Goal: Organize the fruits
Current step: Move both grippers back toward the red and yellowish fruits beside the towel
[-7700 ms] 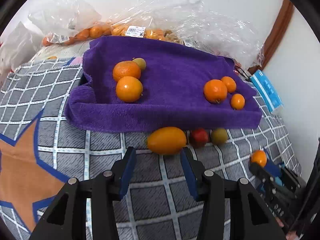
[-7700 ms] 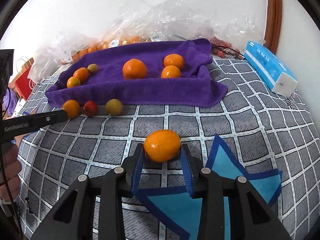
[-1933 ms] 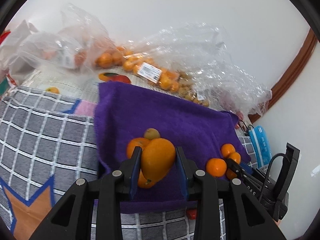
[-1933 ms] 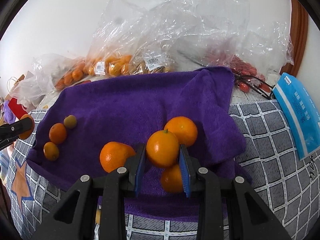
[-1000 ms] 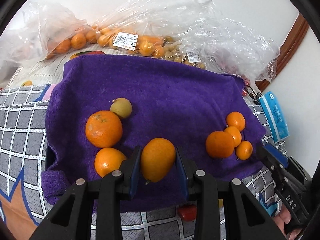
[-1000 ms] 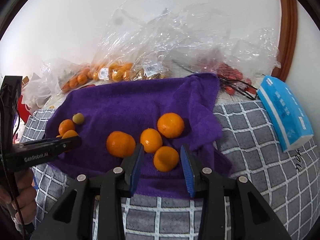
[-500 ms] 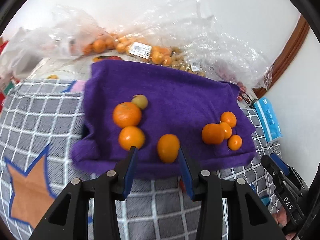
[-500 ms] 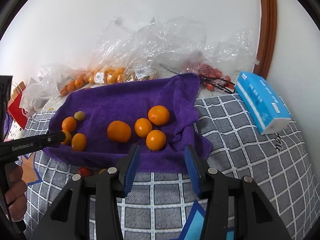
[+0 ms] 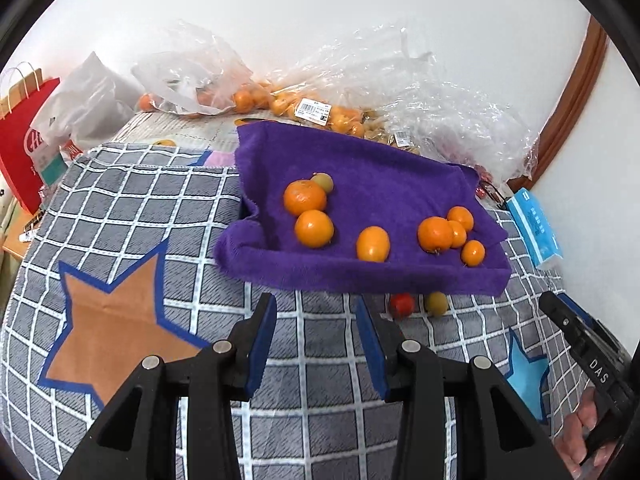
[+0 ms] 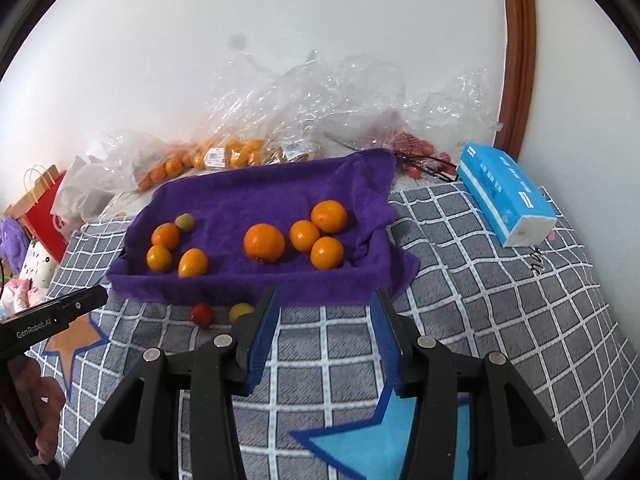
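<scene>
Fingers (image 9: pixel 262 344) of the left gripper (image 9: pixel 316 344) and right gripper (image 10: pixel 322 334) gape wide, holding nothing, short of the purple towel (image 9: pixel 384 184) bearing the oranges (image 10: pixel 264 242).

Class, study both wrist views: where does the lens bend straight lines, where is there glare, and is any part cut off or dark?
Left wrist view: the checked cloth grid bows outward, the corners are black from the round fisheye border, and the plastic bags glint softly. Right wrist view: the brown door frame curves, the bags catch white highlights, and the fruit on the purple towel is sharp under even light.
</scene>
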